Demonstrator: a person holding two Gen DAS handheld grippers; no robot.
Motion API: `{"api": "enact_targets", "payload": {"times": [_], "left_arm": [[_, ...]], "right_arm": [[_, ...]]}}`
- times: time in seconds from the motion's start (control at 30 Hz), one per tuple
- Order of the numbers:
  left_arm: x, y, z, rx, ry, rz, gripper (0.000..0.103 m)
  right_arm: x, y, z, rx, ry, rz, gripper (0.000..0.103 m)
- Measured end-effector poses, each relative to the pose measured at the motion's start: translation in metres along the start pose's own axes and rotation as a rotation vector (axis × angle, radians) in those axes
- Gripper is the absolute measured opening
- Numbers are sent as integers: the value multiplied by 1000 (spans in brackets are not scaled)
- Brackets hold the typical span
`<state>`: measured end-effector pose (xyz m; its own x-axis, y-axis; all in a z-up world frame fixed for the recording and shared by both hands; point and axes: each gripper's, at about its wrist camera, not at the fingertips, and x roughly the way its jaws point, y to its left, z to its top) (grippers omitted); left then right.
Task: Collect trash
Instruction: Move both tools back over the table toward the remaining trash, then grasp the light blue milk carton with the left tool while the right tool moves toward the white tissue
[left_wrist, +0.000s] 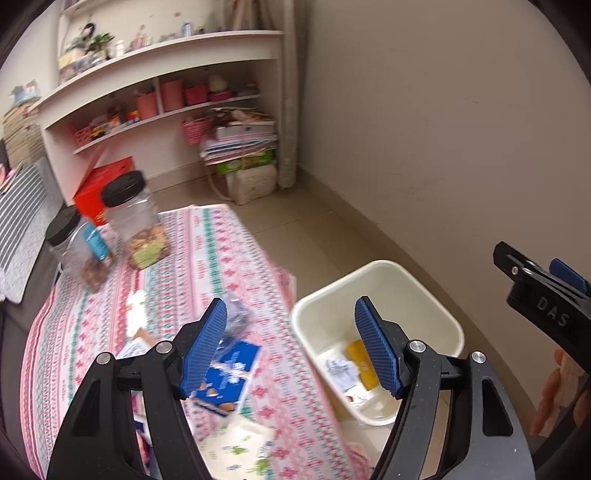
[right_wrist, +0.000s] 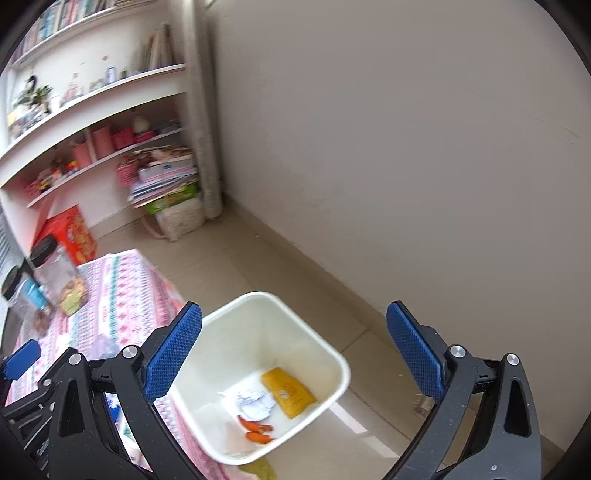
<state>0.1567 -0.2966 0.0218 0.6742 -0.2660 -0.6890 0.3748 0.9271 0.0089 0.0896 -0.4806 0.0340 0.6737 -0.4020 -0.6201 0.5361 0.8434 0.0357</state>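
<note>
The left wrist view shows the left gripper (left_wrist: 291, 343) with its blue-padded jaws spread apart and nothing pressed between them. Its left finger (left_wrist: 205, 347) hangs over the table (left_wrist: 207, 254), which is covered in a pink and teal patterned cloth. Its right finger (left_wrist: 376, 347) hangs over the cream square plastic bin (left_wrist: 436, 295) standing on the tiled floor just beside the table's right edge.

Only this view shows the litter on the cloth at lower centre. A blue printed snack wrapper (left_wrist: 231, 373) lies just behind the left pad, with a crumpled clear wrapper (left_wrist: 240, 314) above it and pale printed paper (left_wrist: 240, 446) below it. Two clear plastic jars with black lids, the larger (left_wrist: 136, 221) and the smaller (left_wrist: 79, 251), stand at the left of the frame.

At the right edge of this view appear the right gripper's black body and, below it, the person's fingers (left_wrist: 550, 398).

The right wrist view looks straight down into the bin (right_wrist: 332, 354) at lower centre. Here the right gripper (right_wrist: 295, 362) is released, jaws wide and empty, one on either side of the bin.

This view shows the bin's contents more fully. A flat yellow packet (right_wrist: 288, 391) lies against the right wall, with crumpled white paper (right_wrist: 253, 402) beside it. Orange scraps (right_wrist: 256, 432), which the left wrist view does not show, lie below the paper. The table litter is mostly hidden here behind the gripper's left finger.
</note>
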Motion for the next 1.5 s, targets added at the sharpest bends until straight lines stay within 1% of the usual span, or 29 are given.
{"api": "enact_targets", "payload": {"times": [0.4, 0.57, 0.77, 0.87, 1.0, 1.1, 1.17, 1.23, 1.3, 1.37, 1.43, 1.5], "left_arm": [[2, 74, -17, -64, 43, 91, 72], [9, 106, -24, -86, 87, 127, 72], [26, 146, -32, -90, 178, 169, 72], [34, 163, -35, -90, 224, 176, 72], [59, 184, -42, -60, 341, 171, 72], [86, 203, -52, -36, 457, 172, 71], [98, 210, -58, -25, 507, 177, 71], [109, 217, -63, -18, 550, 158, 71], [118, 217, -67, -6, 592, 111, 71], [123, 213, -70, 13, 610, 74, 72], [129, 207, -73, 57, 632, 75, 72], [135, 202, -75, 87, 652, 59, 72]], "right_arm": [[-5, 76, -12, -115, 6, 89, 96], [-6, 109, -17, -163, 16, 125, 96], [-5, 140, -23, -206, 38, 164, 96], [-1, 153, -27, -220, 59, 182, 96], [7, 168, -31, -229, 100, 205, 96], [16, 176, -32, -228, 142, 221, 96], [22, 179, -32, -217, 171, 230, 96], [28, 182, -33, -205, 198, 235, 96], [34, 185, -32, -198, 218, 234, 96], [39, 187, -32, -194, 234, 231, 96], [45, 190, -33, -192, 262, 228, 96], [54, 193, -35, -177, 300, 233, 96]]}}
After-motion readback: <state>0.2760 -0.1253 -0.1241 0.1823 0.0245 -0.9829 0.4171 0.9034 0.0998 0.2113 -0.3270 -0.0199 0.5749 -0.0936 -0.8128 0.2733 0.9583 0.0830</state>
